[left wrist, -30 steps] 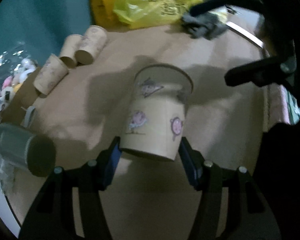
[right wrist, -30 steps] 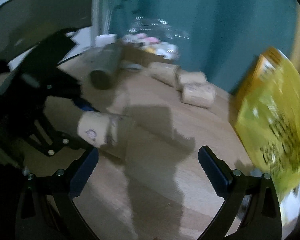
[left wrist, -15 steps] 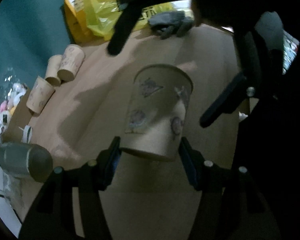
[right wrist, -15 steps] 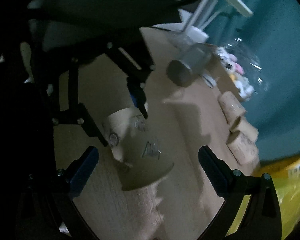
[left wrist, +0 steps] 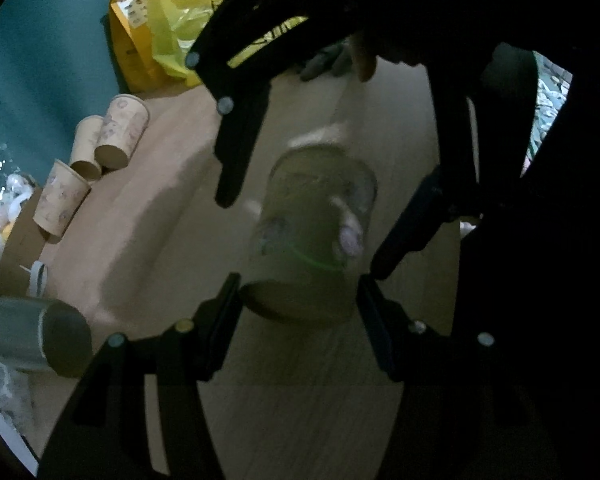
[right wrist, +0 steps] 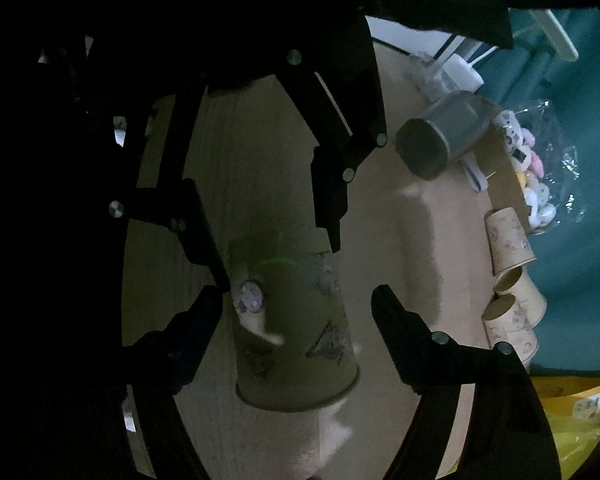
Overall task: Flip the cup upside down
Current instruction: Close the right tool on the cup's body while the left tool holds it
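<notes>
Because the tan paper cup with cartoon prints (left wrist: 312,240) is clamped at its base by the left gripper (left wrist: 298,300) above the middle of the wooden bench (left wrist: 160,240), the spread, empty right gripper (right wrist: 296,304) is brought astride it, seemingly for a handover.

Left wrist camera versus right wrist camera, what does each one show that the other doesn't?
Only the left wrist view shows the gray gloves by the table's far edge.

Only the right wrist view shows the white stand against the teal wall.

Both show the paper cup gripped near its base by the left tongs, the open right tongs around it, spare cups and yellow bag.
</notes>
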